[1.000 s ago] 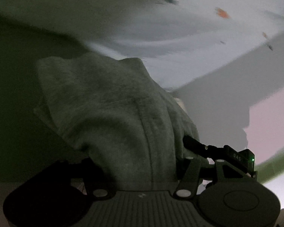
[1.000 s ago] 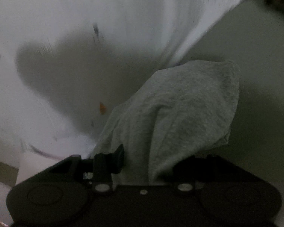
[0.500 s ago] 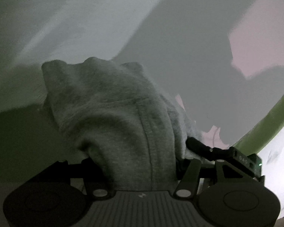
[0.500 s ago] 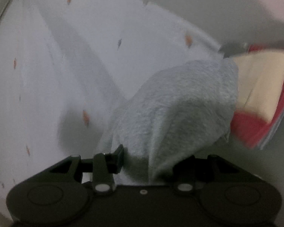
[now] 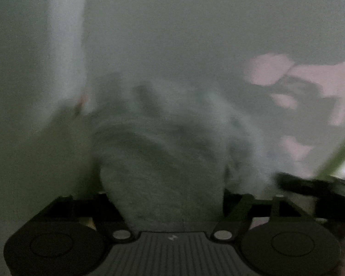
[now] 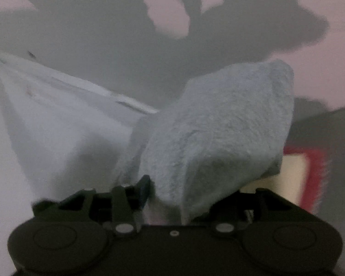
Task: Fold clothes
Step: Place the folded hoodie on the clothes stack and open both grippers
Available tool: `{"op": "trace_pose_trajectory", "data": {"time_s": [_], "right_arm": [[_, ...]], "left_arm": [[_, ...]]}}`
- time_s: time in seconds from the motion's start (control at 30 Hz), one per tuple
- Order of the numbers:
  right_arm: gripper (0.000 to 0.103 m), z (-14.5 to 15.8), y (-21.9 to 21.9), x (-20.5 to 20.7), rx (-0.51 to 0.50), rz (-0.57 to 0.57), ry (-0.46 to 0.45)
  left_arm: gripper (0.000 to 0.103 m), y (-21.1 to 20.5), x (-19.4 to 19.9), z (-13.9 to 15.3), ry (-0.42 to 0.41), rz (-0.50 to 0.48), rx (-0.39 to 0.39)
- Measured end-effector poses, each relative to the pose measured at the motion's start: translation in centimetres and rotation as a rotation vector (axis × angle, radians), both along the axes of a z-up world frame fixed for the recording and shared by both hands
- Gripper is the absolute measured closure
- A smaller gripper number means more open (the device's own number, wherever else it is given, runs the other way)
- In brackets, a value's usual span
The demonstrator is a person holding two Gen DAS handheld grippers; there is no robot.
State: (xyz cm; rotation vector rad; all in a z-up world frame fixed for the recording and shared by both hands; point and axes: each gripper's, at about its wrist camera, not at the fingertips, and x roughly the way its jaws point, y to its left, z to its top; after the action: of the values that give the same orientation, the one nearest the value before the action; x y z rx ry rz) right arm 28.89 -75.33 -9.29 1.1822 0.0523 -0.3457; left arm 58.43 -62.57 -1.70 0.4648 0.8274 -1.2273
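Between both grippers, gray garment [image 6: 218, 133] held up in air: left gripper [image 5: 170, 207] and right gripper [image 6: 172, 197] each clamp bunched corner. Views swung since half second ago; left now blurred, so lift-and-carry continues, fold not laid.

Grey fleecy cloth [image 6: 220, 138], white fabric [image 6: 57, 124], red-edged cream item [image 6: 310, 172], pink wall [image 6: 322, 69].

Fuzzy, matt grey cloth [image 6: 218, 133] bunches above the matt black plastic right gripper [image 6: 172, 209]; beside it, smoother white fabric [image 6: 64, 124].
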Motion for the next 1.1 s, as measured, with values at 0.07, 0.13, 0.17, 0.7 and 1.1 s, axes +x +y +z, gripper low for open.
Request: {"op": "trace_pose_trajectory", "data": {"time_s": [0.07,0.13,0.17,0.7,1.1], "right_arm": [[0.035,-3.3,-1.2,1.6,0.034,0.016,0.157],[0.035,-6.6,-1.7,2.9,0.075,0.034,0.34],[0.036,-8.0,-1.8,3.2,0.086,0.051,0.414],[0.021,-6.8,-0.9,2.4,-0.199,0.144,0.662],[0.006,1.4,6.4,0.5,-0.432,0.26,0.503]], "left_arm": [[0.024,-1.8,2.6,-4.8,-0.016,0.108,0.113],[0.025,-2.5,4.2,-8.9,-0.056,0.21,0.192],[0.024,-2.4,4.7,-10.1,-0.06,0.245,0.196],[0.015,4.9,3.2,-6.7,0.069,0.434,-0.083],[0.008,20.0,-10.2,0.8,0.072,0.594,-0.321]]}}
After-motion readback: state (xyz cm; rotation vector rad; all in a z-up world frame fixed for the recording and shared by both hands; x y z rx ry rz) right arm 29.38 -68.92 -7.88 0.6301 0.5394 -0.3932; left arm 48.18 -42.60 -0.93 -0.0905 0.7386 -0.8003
